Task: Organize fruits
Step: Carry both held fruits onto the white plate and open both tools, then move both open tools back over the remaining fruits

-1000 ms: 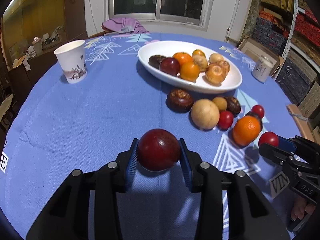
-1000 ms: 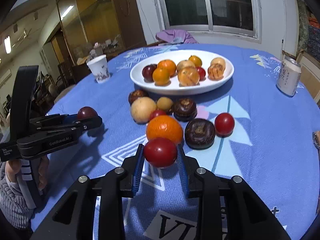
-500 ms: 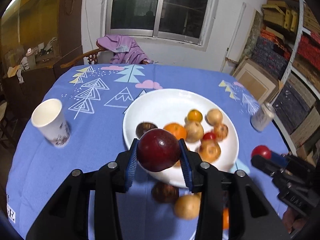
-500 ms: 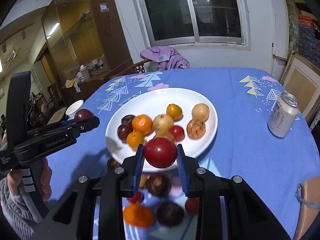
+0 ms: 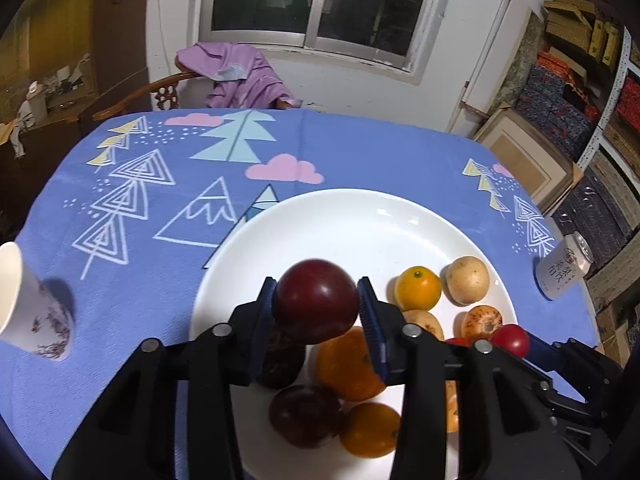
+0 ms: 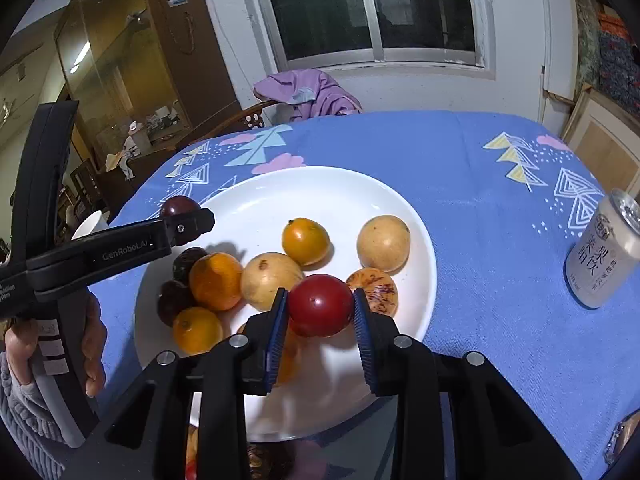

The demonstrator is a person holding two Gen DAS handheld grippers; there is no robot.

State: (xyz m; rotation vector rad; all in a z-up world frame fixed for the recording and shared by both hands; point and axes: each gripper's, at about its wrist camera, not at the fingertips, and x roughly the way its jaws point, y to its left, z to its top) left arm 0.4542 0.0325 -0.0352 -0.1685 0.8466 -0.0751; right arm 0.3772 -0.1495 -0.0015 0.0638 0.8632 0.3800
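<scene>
My left gripper (image 5: pixel 317 305) is shut on a dark red plum (image 5: pixel 316 300) and holds it above the left part of the white plate (image 5: pixel 340 220). My right gripper (image 6: pixel 320 312) is shut on a bright red fruit (image 6: pixel 321 305) above the plate's near side (image 6: pixel 320 188). The plate holds several oranges, yellow-brown fruits and dark fruits, such as an orange (image 6: pixel 306 241) and a pale round fruit (image 6: pixel 383 243). The left gripper also shows in the right wrist view (image 6: pixel 188 220), and the right gripper's red fruit shows in the left wrist view (image 5: pixel 510 340).
A paper cup (image 5: pixel 28 304) stands on the blue tablecloth at the left. A drink can (image 6: pixel 604 252) stands right of the plate. A chair with a purple cloth (image 5: pixel 236 76) is behind the table. Loose fruit lies below the plate's near rim (image 6: pixel 260 460).
Both grippers have risen from the table with their fruit and moved forward over the plate. The loose fruits on the cloth have dropped out of view beneath them.
</scene>
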